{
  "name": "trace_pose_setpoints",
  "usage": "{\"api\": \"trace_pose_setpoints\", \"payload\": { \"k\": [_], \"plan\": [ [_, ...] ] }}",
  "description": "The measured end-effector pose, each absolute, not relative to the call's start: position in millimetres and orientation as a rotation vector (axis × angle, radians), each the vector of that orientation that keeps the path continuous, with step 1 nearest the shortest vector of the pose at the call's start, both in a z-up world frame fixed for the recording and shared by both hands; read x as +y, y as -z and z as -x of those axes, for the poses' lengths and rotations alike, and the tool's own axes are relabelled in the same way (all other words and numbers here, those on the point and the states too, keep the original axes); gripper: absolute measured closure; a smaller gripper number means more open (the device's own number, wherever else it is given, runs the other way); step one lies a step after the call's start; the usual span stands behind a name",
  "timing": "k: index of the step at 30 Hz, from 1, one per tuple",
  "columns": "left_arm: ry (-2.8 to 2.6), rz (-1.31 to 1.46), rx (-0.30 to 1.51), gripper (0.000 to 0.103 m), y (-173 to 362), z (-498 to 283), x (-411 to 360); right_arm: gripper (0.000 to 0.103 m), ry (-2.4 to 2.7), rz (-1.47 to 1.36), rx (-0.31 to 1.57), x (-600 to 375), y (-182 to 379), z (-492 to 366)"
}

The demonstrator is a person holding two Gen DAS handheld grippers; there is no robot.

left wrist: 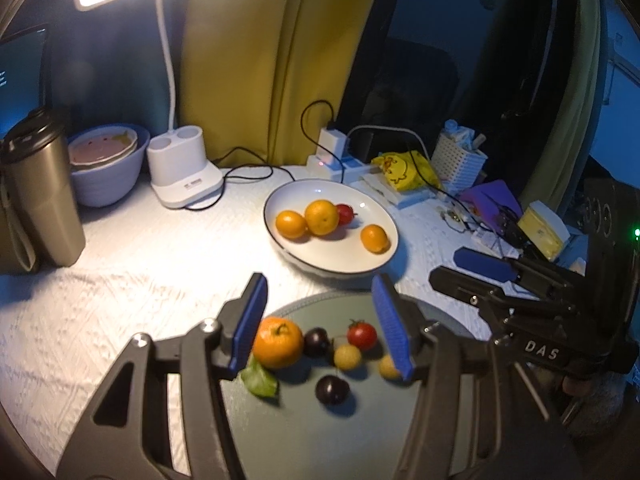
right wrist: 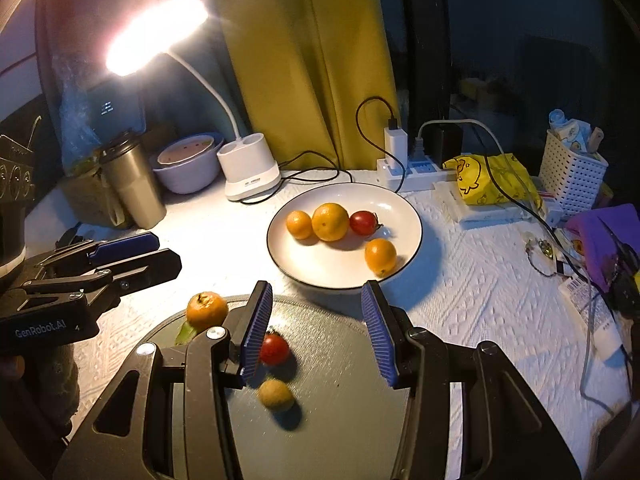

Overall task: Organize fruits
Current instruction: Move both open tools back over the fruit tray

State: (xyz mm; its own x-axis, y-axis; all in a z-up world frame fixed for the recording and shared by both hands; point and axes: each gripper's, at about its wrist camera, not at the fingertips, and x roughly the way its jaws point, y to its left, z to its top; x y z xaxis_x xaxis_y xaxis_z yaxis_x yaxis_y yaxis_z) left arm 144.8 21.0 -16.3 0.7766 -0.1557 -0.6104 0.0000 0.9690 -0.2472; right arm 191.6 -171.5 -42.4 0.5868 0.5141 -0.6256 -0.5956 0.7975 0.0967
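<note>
The left gripper (left wrist: 324, 328) hovers over the grey mat (left wrist: 304, 432) with its blue pads (left wrist: 250, 320) spread wide and nothing between them touching either one. On the mat, the orange with a stem (left wrist: 278, 342) sits just beside the left pad, a green leaf (left wrist: 258, 380) at its 7 o'clock. At its 3 o'clock runs a loose row: a dark plum (left wrist: 316, 342), a red cherry tomato (left wrist: 362, 334), and below them 2 yellow fruits (left wrist: 347, 357), the second partly behind the right pad. Another dark plum (left wrist: 332, 390) lies apart at 6 o'clock of the row.

The right gripper (right wrist: 316, 336) is likewise wide open and holds nothing; in its view the tomato sits just beside its left pad and a yellow fruit lies lower on the mat.

At 12 o'clock of the mat, the white plate (left wrist: 376, 200) holds 3 oranges (left wrist: 321, 217) and 1 red fruit (left wrist: 345, 213); 2 oranges and the red fruit touch in a line, the third orange sits apart toward 4 o'clock.

A desk lamp (left wrist: 184, 168) stands at the plate's 10 o'clock, with a bowl (left wrist: 108, 176) and a metal tumbler (left wrist: 44, 192) farther toward 9 o'clock. A power strip (right wrist: 416, 168) and a white basket (right wrist: 572, 176) lie toward 2 o'clock.
</note>
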Motion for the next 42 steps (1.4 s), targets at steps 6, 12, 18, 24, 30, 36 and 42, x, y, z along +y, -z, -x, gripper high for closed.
{"api": "trace_pose_setpoints", "payload": {
  "k": [6,12,18,24,30,36,42],
  "plan": [
    [0.088,0.249,0.678,0.047,23,-125,21,0.054,-0.655,0.137,0.688,-170,45,-174],
    [0.081,0.250,0.693,0.027,35,-111,20,0.054,-0.658,0.141,0.705,-170,54,-161],
    [0.067,0.266,0.724,0.026,55,-102,23,0.054,-0.663,0.149,0.744,-167,72,-153],
    [0.054,0.282,0.757,0.026,73,-97,27,0.054,-0.671,0.154,0.780,-163,90,-151],
    [0.045,0.279,0.785,0.026,84,-99,29,0.054,-0.683,0.160,0.820,-156,106,-155],
    [0.050,0.272,0.804,0.026,90,-103,26,0.054,-0.692,0.169,0.851,-151,116,-160],
    [0.072,0.225,0.814,0.026,93,-109,13,0.074,-0.712,0.192,0.866,-147,121,-163]
  ]
}}
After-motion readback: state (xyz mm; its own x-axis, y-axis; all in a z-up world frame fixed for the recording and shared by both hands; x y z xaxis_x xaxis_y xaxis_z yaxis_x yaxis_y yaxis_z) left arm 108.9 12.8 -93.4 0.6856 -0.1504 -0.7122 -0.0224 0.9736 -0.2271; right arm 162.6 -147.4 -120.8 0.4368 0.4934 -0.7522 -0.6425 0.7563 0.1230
